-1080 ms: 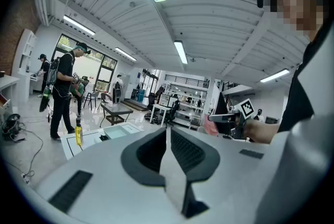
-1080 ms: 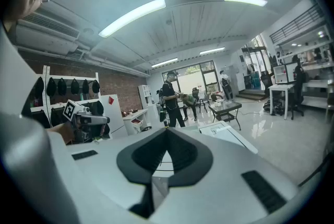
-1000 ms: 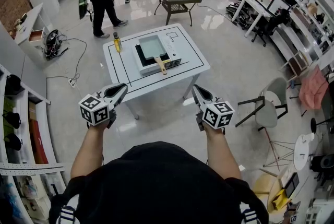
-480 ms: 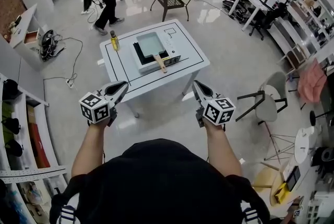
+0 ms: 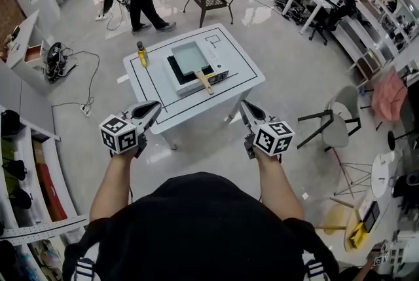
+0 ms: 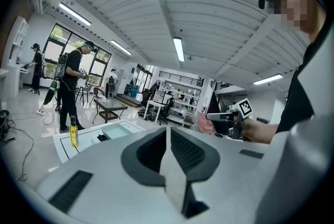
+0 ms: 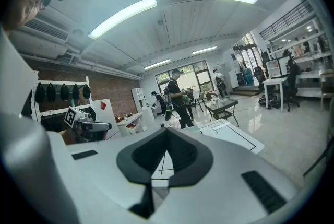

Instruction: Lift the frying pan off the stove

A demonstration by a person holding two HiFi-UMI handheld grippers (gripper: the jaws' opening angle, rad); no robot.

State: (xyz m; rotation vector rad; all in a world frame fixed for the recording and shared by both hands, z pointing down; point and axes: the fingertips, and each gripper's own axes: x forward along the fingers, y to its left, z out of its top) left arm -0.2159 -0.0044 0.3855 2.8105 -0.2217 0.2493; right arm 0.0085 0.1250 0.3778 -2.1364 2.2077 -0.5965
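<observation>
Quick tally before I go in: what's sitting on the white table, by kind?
Frying pan: 1
Stove: 1
Yellow bottle: 1
Total: 3

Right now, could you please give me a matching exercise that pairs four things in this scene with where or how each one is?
Things:
1. frying pan
2. yellow bottle
3. left gripper
4. wooden handle

Places or states:
A. shut, nothing between its jaws
B. sitting on the stove
C. upright on the table, left of the stove
D. sticking out over the stove's front, towards the person

Pairs: 1-B, 2-C, 3-A, 4-D
</observation>
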